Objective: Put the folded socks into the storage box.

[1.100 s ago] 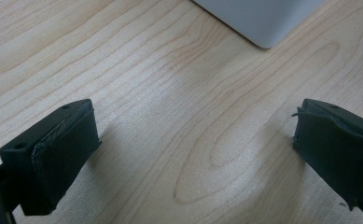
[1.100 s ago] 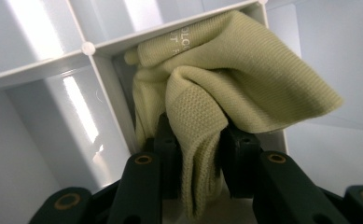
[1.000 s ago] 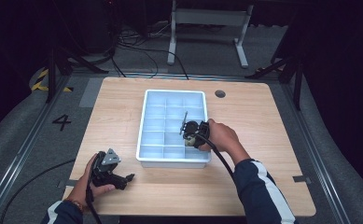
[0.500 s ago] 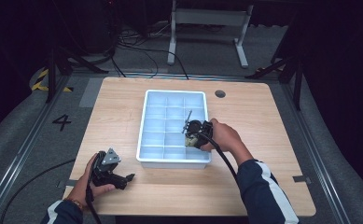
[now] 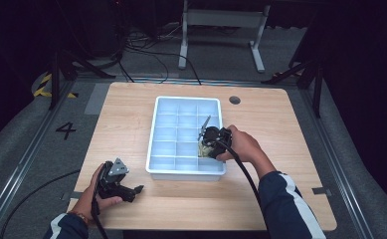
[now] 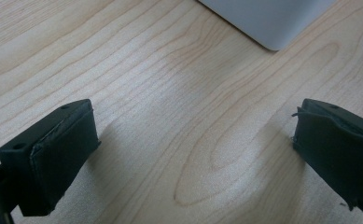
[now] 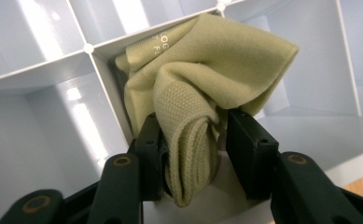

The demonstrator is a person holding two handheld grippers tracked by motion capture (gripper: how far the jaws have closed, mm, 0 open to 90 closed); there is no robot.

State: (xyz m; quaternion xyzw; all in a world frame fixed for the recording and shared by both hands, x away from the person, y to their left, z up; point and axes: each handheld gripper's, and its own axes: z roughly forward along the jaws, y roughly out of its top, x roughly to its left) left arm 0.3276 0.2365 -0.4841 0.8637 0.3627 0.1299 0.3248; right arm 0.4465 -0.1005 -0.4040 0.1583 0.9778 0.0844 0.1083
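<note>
Gripping: the right gripper [image 7: 193, 140] has its two black jaws pinched onto a folded pale olive-green knit cloth [image 7: 202, 79], and the fold bulges up between them.
Cloth position: it sits over the divided tray [image 5: 153, 144], bunched against a white divider where four cells meet; faint pale lettering runs along one edge, too small to read.
Cloth from above: in the high view it is just a small pale patch [image 5: 202, 148] under the right gripper [image 5: 207, 144], in the tray's right-hand column, toward the near end.
Tray: a pale blue-white plastic organiser with a grid of cells, lying at the middle of the wooden table [image 5: 280, 129].
Right hand: the hand [image 5: 243, 147] holds its gripper over the tray's right edge, a black cable trailing back along the dark sleeve with a white stripe.
Left gripper: it [image 5: 126, 188] rests low on the table at the near left corner, well apart from the tray, with a grey three-cornered plate on top.
Left jaws: spread wide in the left gripper view [image 6: 193, 154], bare wood grain between them and nothing held.
Tray corner: one rounded corner of the tray [image 6: 268, 21] shows beyond those jaws.
Floor: a yellow-and-black striped mark [image 5: 44, 85] and a painted number 4 [image 5: 65, 130] lie to the left of the table.
</note>
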